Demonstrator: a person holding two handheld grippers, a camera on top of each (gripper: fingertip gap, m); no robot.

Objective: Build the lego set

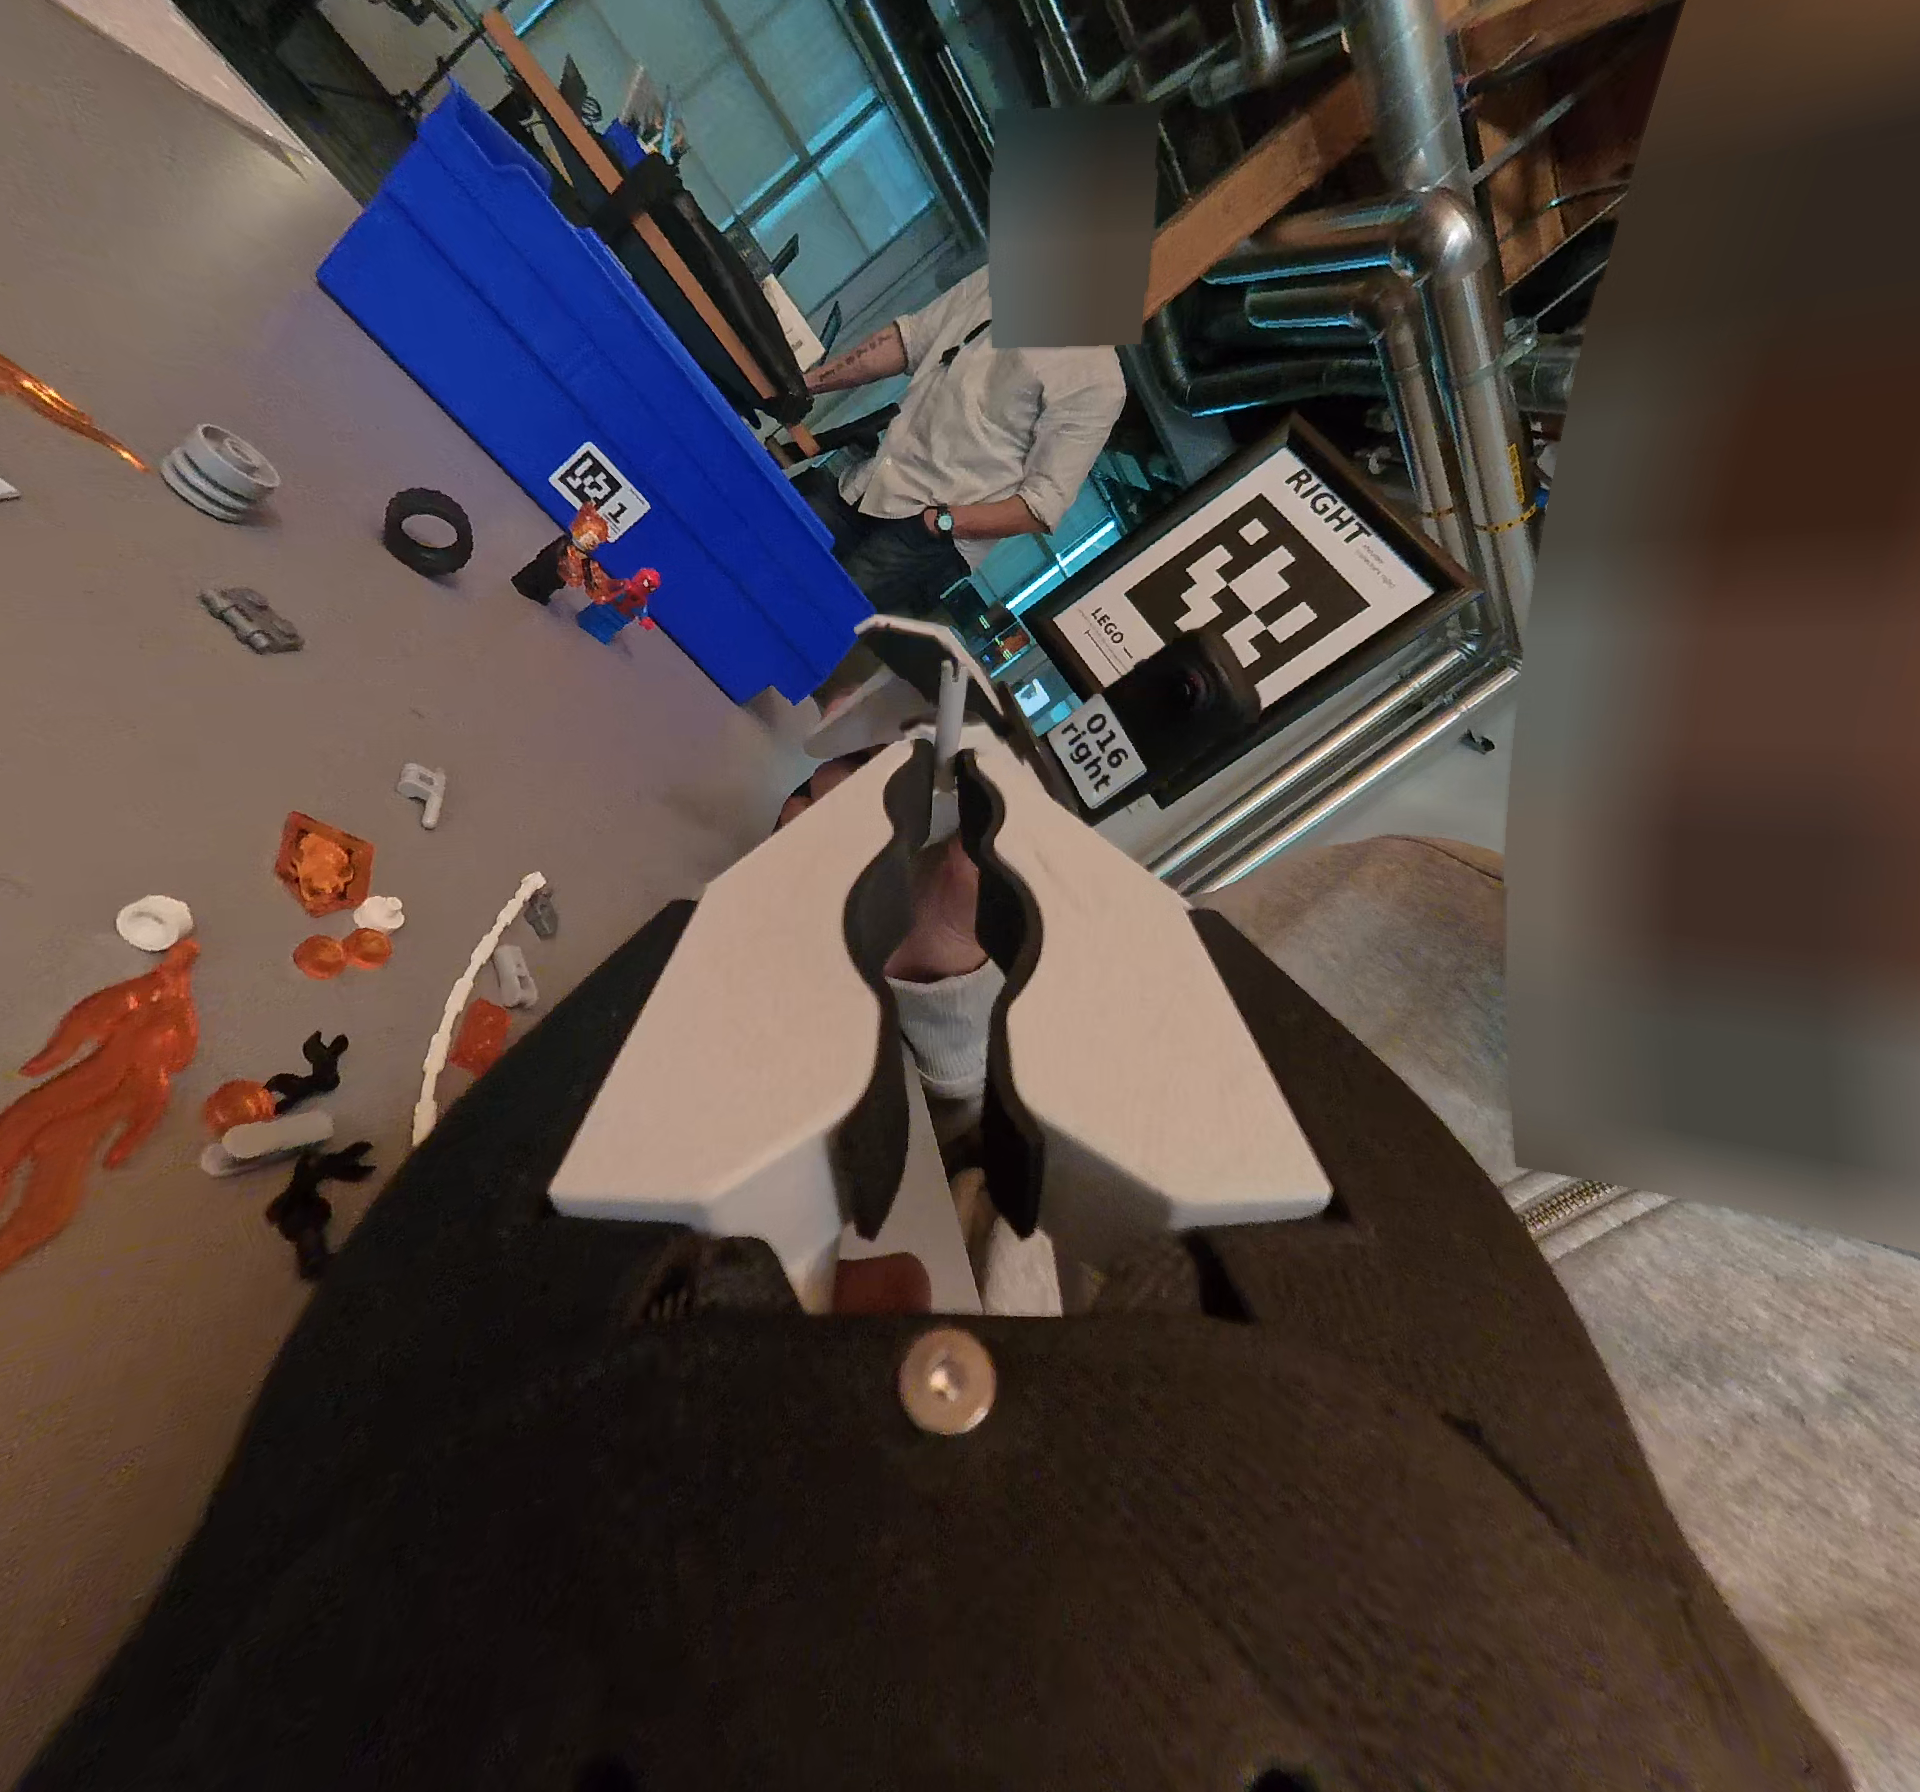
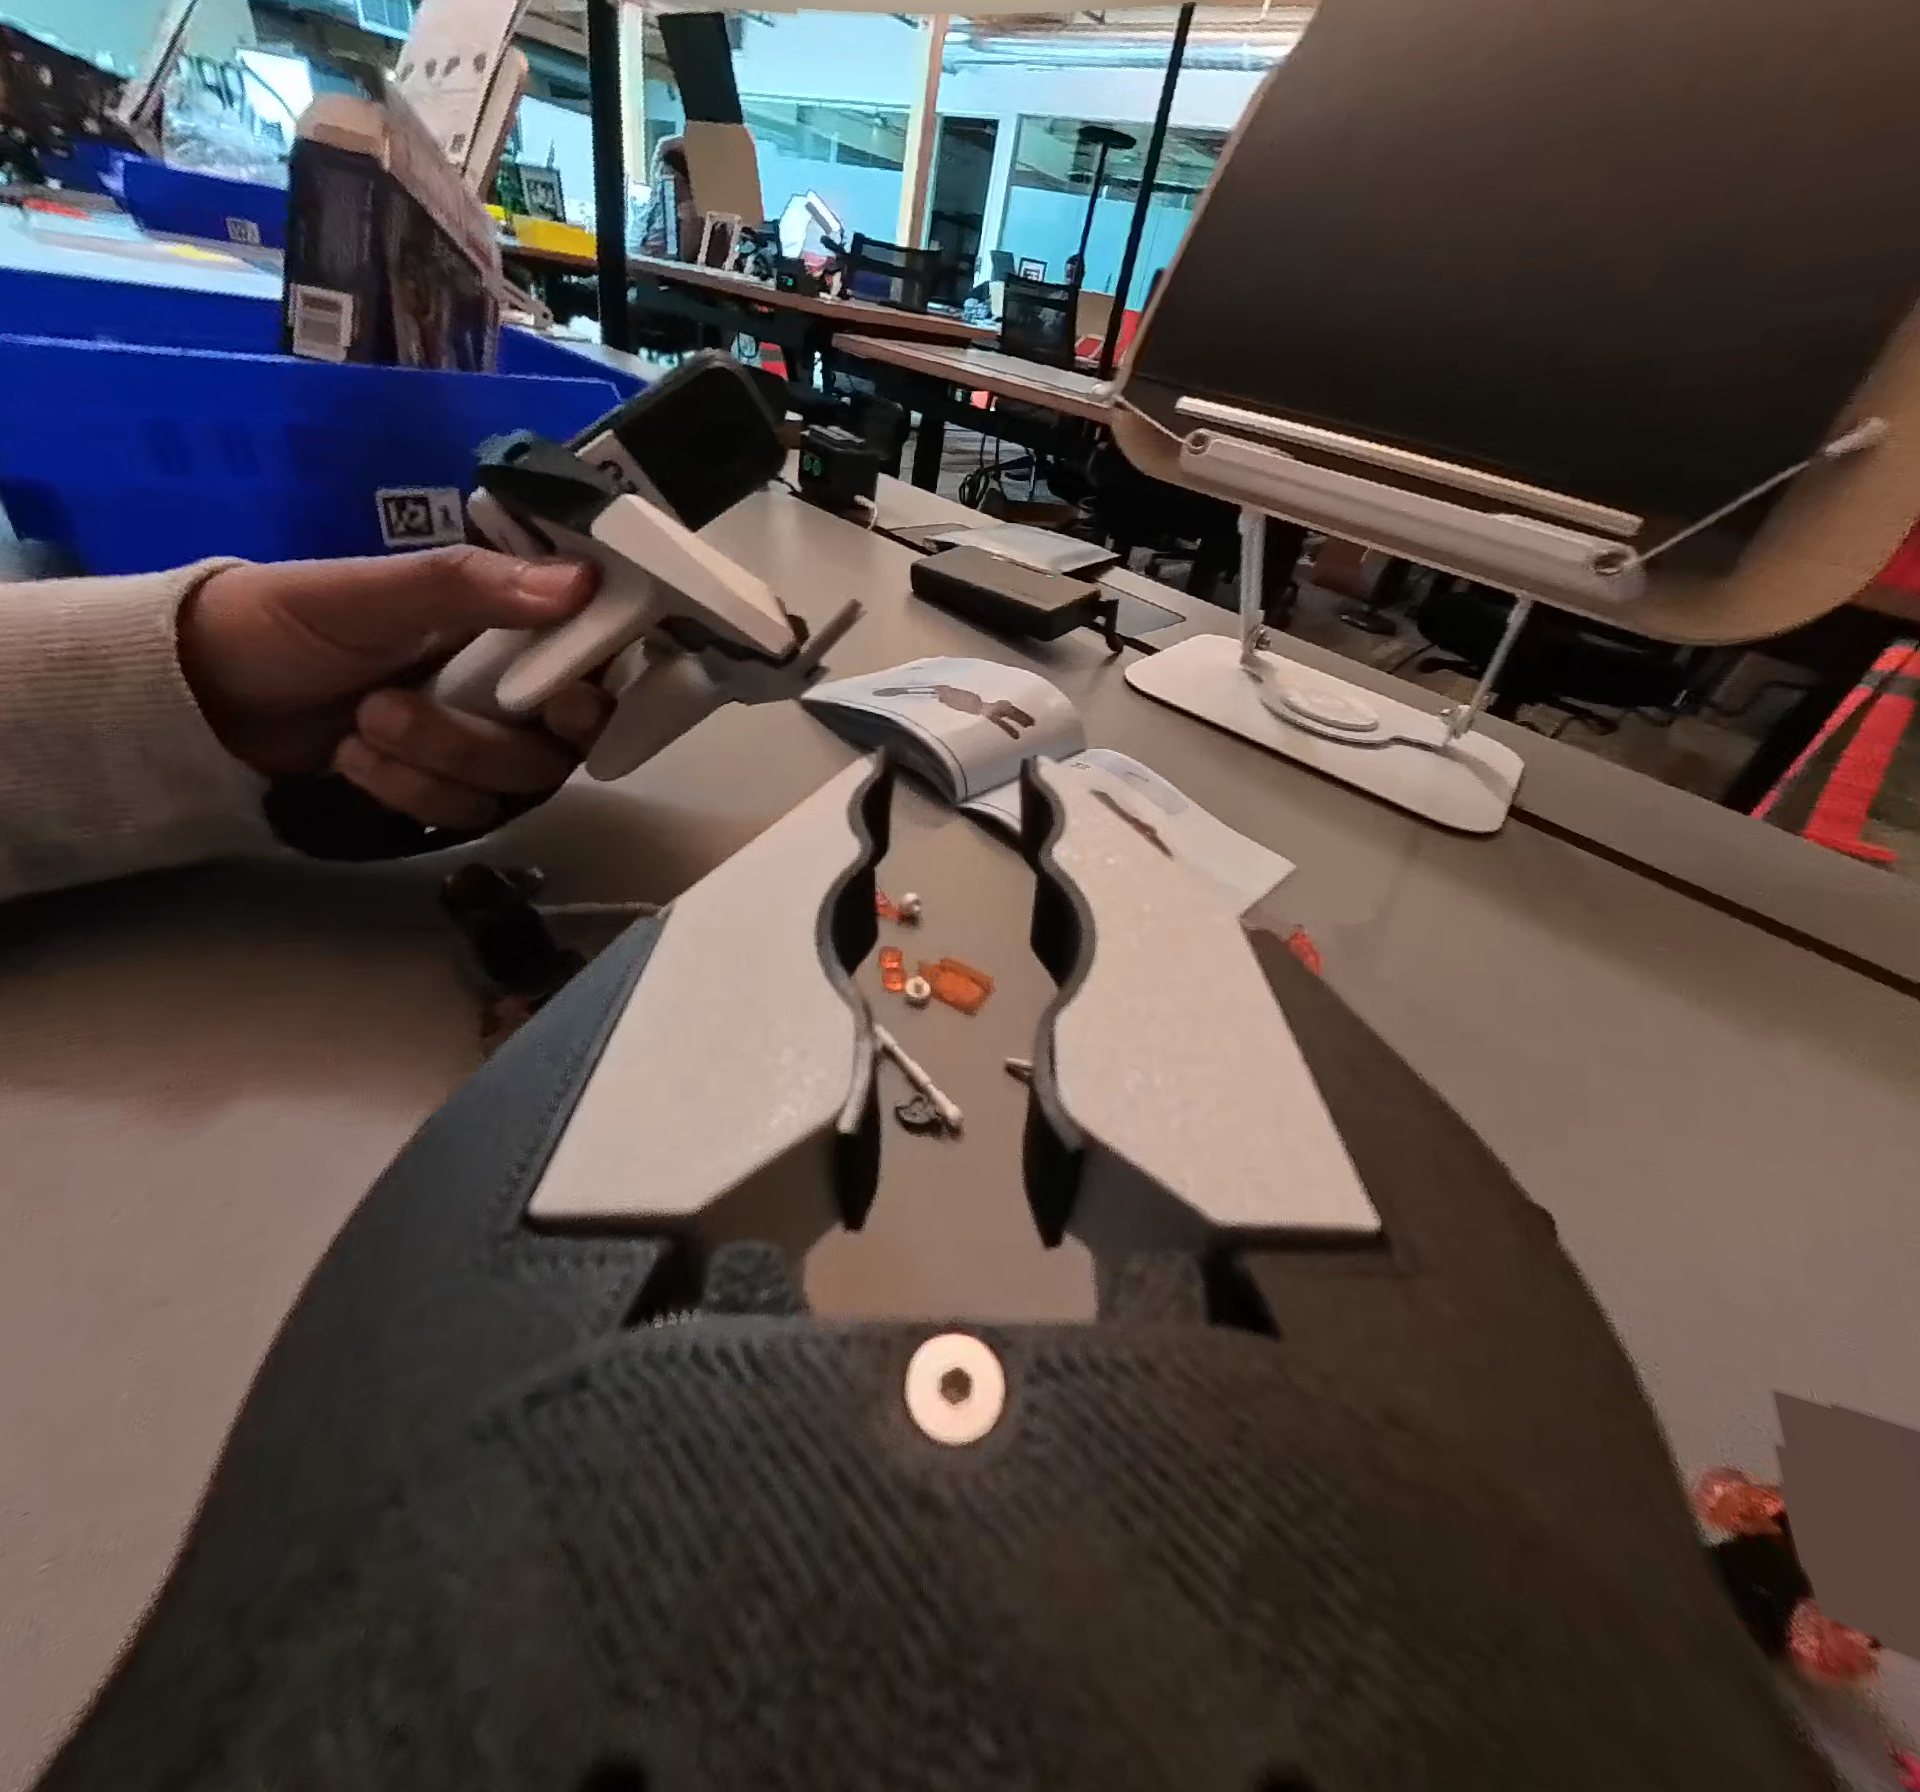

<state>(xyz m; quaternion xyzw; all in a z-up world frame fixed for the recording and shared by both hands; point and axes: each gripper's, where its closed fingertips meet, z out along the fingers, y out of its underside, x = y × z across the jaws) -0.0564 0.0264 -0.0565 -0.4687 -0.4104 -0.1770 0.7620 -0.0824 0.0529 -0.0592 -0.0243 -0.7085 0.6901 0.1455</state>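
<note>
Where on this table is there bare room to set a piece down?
Bare grey table lies between the black tyre and the orange flame pieces, and right of the booklet toward the stand's base. It is crowded among the small orange studs.

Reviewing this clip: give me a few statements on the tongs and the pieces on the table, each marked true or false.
1. The left tongs are shut on a thin grey piece. True.
2. The right tongs grip an orange piece. False: they are open and empty.
3. Two minifigures stand beside the blue bin. True.
4. The black tyre is fitted on the grey wheel hub. False: it lies apart from it.
</note>
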